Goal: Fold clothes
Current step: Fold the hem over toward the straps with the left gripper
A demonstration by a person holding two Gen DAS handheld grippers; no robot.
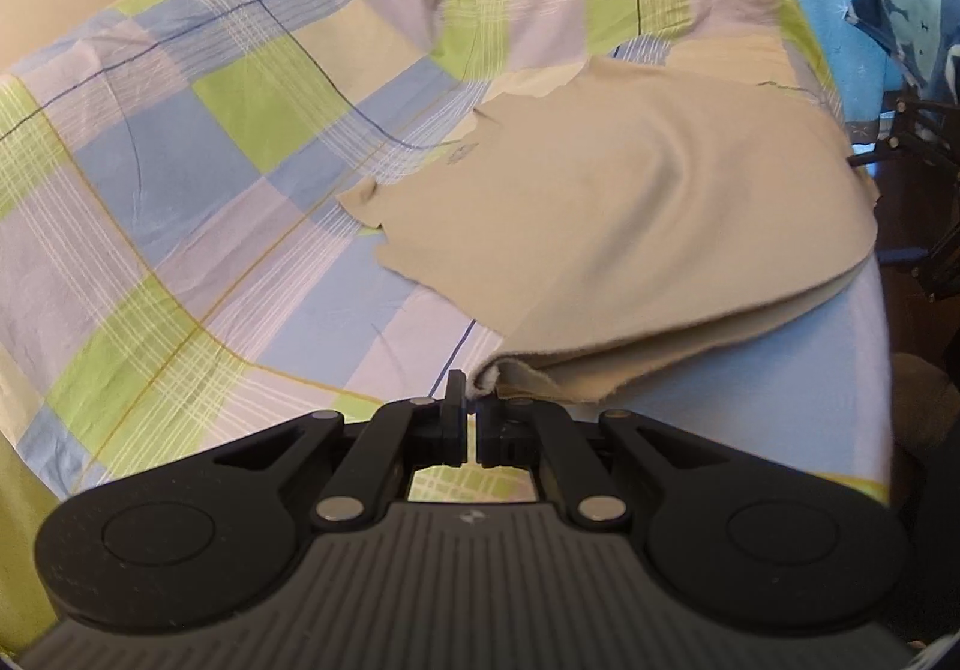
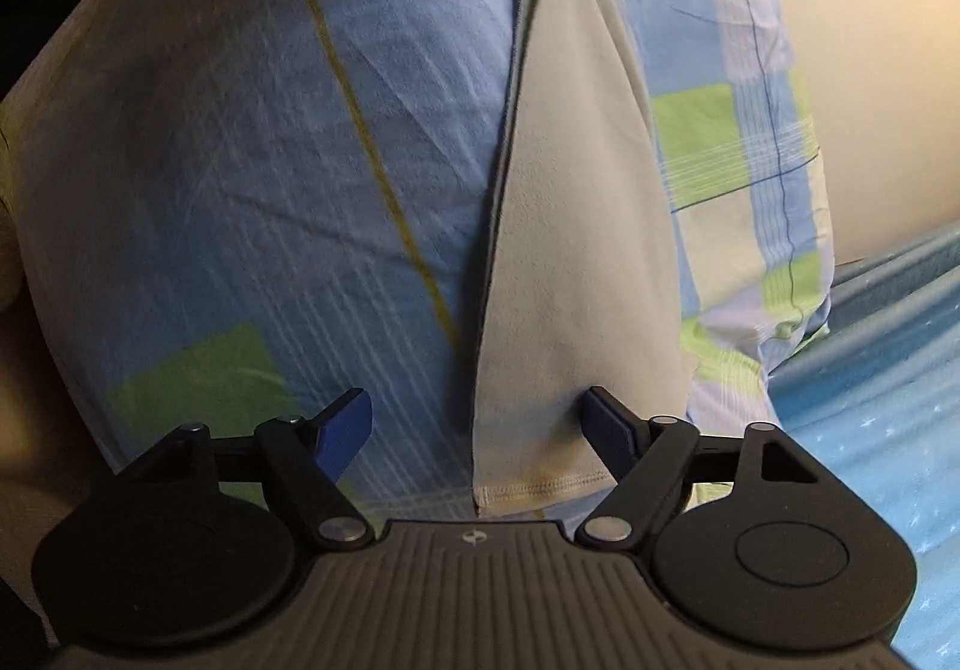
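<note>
Both views differ: my left gripper pinches the beige garment's corner; my right gripper gapes, its hem lying between the fingers, lengthwise away.

Soft matt beige knit garment, smooth-faced, with a stitched hem. Thin woven cotton-like checked bedsheet, matt and finely creased. Matt black plastic left gripper with ribbed grey housing and shiny metal pivot pins. Same plastic on right gripper, with blue matt pads.
</note>
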